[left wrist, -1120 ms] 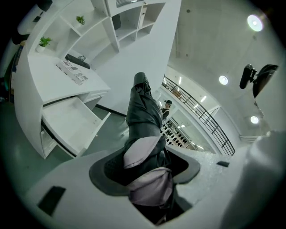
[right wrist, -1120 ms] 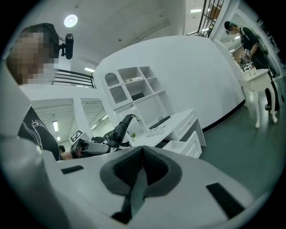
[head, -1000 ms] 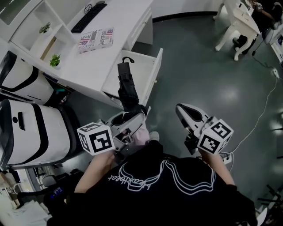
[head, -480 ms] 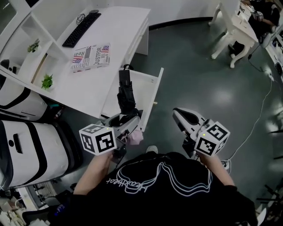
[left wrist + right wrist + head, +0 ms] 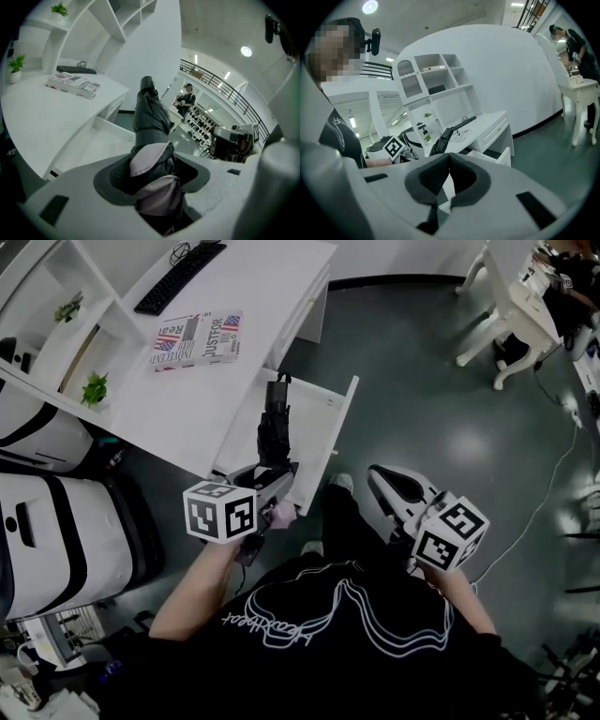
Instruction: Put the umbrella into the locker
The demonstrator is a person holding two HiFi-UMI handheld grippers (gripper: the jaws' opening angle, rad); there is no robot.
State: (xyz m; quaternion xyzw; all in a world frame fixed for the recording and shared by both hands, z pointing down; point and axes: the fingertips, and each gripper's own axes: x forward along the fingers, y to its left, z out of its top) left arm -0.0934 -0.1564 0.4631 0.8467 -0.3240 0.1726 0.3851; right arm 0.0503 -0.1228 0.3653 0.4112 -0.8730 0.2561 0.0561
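A folded black umbrella (image 5: 274, 432) with a pale pink patch near its base sticks forward out of my left gripper (image 5: 272, 491), which is shut on its lower end. It hangs tilted over the open white drawer (image 5: 323, 427) of the desk, strap end farthest from me. In the left gripper view the umbrella (image 5: 150, 117) rises from between the pads of the left gripper (image 5: 152, 176). My right gripper (image 5: 380, 479) is shut and empty, off to the right of the drawer above the floor. The right gripper (image 5: 449, 161) looks toward the umbrella (image 5: 440, 138) and drawer (image 5: 490, 157).
On the white desk (image 5: 234, 381) lie a magazine (image 5: 199, 338) and a keyboard (image 5: 178, 276). Shelves with small plants (image 5: 94, 390) stand at the left, with white-and-black chairs (image 5: 56, 540) below. A white table (image 5: 511, 320) stands far right, and a cable (image 5: 548, 493) runs across the grey floor.
My left gripper has carried the umbrella forward and down, so it now sits lower over the open drawer. The right gripper has shifted a little and stays shut.
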